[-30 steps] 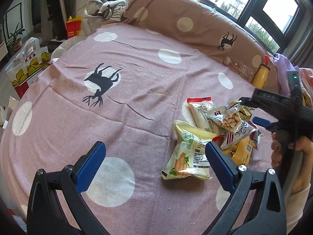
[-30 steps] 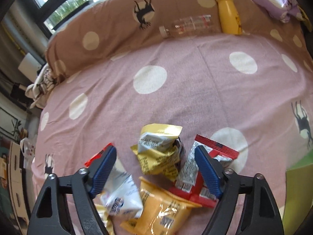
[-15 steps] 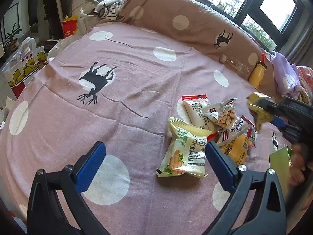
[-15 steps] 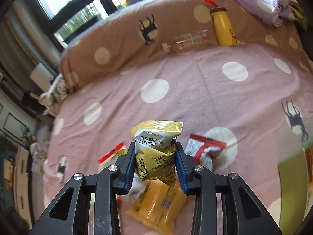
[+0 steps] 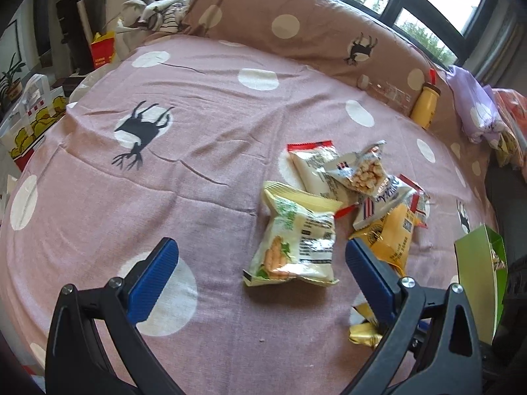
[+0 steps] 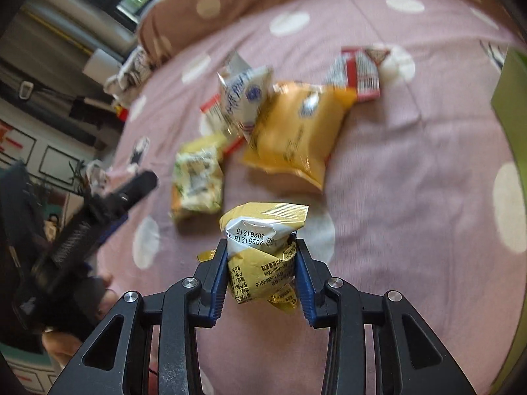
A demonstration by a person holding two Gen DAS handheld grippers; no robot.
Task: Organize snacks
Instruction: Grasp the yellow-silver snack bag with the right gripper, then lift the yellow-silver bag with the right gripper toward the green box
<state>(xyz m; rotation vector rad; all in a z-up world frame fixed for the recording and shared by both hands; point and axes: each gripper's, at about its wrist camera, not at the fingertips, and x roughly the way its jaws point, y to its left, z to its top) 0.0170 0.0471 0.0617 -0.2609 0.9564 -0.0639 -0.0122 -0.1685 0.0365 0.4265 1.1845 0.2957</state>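
Observation:
A pile of snack bags lies on the pink dotted bedspread: a pale green bag, a white bag with red ends, a clear-window bag and an orange bag. My left gripper hangs open just in front of the pale green bag, touching nothing. My right gripper is shut on a crumpled yellow packet, held above the bedspread on the near side of the pile. The orange bag and pale green bag lie beyond it. A corner of the packet shows behind my left gripper's right finger.
A green box stands at the bed's right edge. A yellow bottle and a clear bottle lie against the brown bolster. Paper bags stand on the floor at left. The left gripper shows at left.
My right gripper shut on the yellow packet, lifted it off the pile and carried it toward the near side. My left gripper stayed open and barely moved.

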